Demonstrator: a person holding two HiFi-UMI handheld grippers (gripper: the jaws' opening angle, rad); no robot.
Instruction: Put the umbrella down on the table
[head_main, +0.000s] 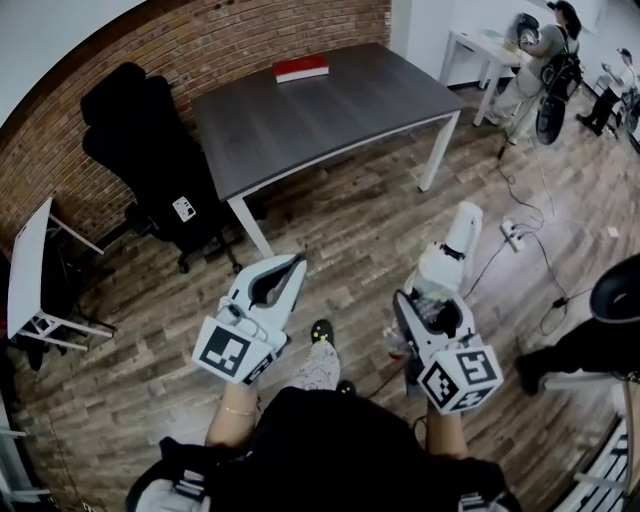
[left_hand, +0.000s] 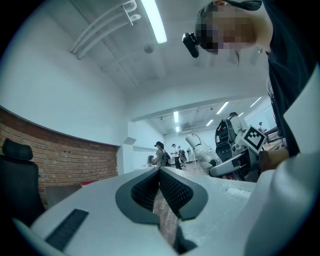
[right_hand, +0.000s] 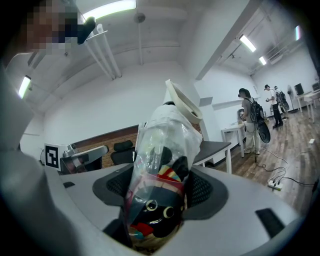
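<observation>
A folded umbrella (right_hand: 161, 165) wrapped in clear plastic, with a dark cartoon print and a cream handle end, stands up between the pads of my right gripper (right_hand: 160, 187), which is shut on it. In the head view the umbrella (head_main: 452, 250) points forward from the right gripper (head_main: 432, 300), above the wooden floor. My left gripper (head_main: 285, 272) is held level beside it; its ribbed pads (left_hand: 172, 190) meet at the tips with nothing between them. The dark grey table (head_main: 330, 120) stands ahead, well apart from both grippers.
A red book (head_main: 301, 68) lies at the table's far edge. A black office chair (head_main: 150, 150) stands left of the table by the brick wall. A power strip (head_main: 513, 233) and cables lie on the floor at right. People stand at a white desk (head_main: 485, 45) at back right.
</observation>
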